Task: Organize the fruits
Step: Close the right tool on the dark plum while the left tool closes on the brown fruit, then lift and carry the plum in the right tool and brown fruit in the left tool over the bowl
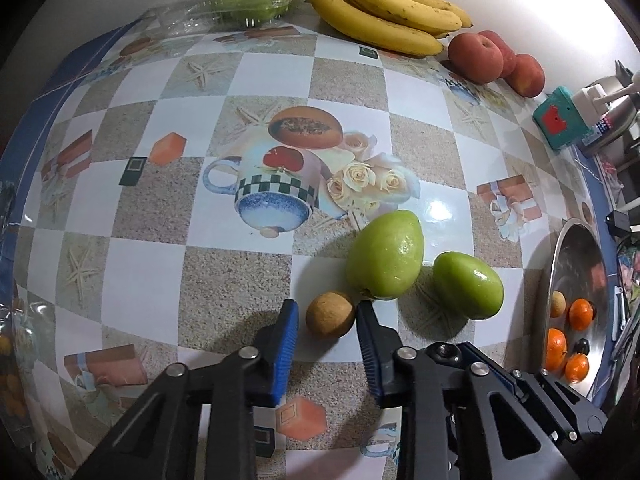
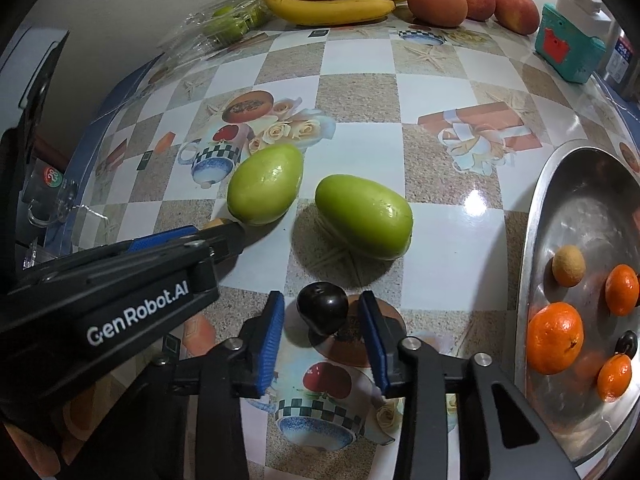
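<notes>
Here, brown longan and dark plum each between a nearly closed hand-held gripper's pads.

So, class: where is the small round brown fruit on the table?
In the left wrist view, the small round brown fruit sits between the left gripper's fingers, just below-left of the larger green fruit.

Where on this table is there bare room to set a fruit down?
Free: the wide middle between the bananas and the two green fruits. Crowded: the back edge with peaches, and the metal bowl side.
</notes>
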Motion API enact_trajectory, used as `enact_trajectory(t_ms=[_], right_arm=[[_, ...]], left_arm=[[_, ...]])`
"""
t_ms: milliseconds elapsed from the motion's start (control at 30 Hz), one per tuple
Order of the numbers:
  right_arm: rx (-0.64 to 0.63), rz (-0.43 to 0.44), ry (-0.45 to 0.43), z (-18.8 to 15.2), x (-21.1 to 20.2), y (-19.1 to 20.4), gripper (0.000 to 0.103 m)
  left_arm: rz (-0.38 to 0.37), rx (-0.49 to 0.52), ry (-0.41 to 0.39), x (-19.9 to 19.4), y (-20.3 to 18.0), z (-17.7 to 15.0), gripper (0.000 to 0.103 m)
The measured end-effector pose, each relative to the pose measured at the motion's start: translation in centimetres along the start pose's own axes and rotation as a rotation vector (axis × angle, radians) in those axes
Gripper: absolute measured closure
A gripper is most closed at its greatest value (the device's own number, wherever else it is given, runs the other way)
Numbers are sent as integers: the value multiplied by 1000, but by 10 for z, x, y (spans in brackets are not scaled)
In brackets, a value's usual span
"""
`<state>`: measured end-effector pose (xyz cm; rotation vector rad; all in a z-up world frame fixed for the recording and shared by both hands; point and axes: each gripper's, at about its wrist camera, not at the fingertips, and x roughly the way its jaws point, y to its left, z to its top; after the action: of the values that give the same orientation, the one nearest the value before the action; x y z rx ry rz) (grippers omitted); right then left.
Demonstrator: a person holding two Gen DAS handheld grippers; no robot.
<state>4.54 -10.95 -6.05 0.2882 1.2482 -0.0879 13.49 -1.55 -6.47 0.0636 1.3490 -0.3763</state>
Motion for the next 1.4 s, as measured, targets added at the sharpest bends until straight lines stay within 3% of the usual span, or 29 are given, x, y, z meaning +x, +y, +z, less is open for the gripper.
enact_trajectory(t_ms=[233, 800, 1400], right_arm=[[17, 15, 4, -1, -3, -5, 73], [45, 45, 14, -3, -5, -7, 76], [93, 114, -76, 1, -43, -14, 77]], left_arm=[[-6, 4, -4, 0, -1, 1, 75], [-2, -7, -45, -19, 2, 1, 75], [5, -47, -135, -51, 9, 5, 75]])
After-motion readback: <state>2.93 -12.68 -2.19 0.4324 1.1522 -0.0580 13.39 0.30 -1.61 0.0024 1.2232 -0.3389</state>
